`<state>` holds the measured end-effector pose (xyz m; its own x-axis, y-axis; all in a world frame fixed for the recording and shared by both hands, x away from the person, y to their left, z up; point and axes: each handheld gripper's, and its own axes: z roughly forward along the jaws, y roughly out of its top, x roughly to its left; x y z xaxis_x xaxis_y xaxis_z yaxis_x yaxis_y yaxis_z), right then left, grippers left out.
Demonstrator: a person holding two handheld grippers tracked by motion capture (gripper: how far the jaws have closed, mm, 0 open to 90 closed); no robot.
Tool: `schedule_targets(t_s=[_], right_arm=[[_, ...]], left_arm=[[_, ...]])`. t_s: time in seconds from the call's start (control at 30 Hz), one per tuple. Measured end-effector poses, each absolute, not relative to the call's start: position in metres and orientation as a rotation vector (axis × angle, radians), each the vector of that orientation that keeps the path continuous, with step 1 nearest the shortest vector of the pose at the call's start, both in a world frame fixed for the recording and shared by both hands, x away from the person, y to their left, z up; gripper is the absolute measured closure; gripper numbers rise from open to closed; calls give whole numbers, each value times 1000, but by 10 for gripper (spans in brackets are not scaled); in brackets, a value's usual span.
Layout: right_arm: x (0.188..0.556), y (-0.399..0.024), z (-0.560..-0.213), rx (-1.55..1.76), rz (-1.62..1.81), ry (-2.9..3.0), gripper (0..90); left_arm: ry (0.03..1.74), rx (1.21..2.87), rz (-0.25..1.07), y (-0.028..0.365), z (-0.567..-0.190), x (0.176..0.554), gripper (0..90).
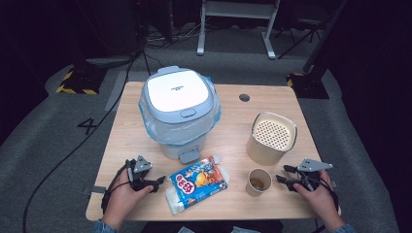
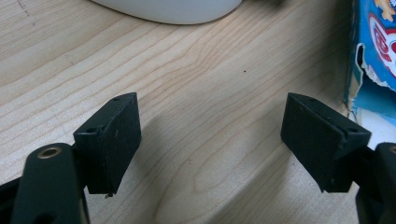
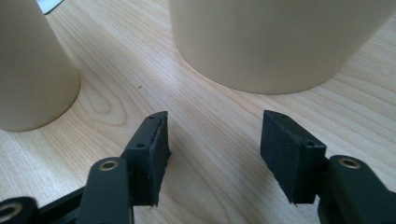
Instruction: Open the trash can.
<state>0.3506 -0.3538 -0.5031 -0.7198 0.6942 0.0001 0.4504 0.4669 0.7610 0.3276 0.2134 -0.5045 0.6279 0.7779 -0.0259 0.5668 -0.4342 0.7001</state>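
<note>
The left gripper (image 1: pixel 156 183), jaws apart and empty, rested just left of the snack packet (image 1: pixel 198 184). The right gripper (image 1: pixel 284 175), jaws likewise parted with nothing between them, lay just right of the paper cup (image 1: pixel 258 181), below the beige canister (image 1: pixel 271 138). All stood on a wooden table (image 1: pixel 228 121) over grey carpet.
</note>
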Motion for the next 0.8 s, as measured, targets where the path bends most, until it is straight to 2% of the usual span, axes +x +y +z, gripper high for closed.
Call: schedule_targets(t_s=[0.1,0.4,0.8], right_arm=[[351,-354,-503,973,1112,2410,425],[351,-354,-503,973,1113,2409,424],[352,-354,-503,967,1113,2412,422]], left_arm=[[1046,2162,395,214,-504,328,219],[1058,2117,357,222,-500,329,339],[992,2005,332,228,-472,331,444]])
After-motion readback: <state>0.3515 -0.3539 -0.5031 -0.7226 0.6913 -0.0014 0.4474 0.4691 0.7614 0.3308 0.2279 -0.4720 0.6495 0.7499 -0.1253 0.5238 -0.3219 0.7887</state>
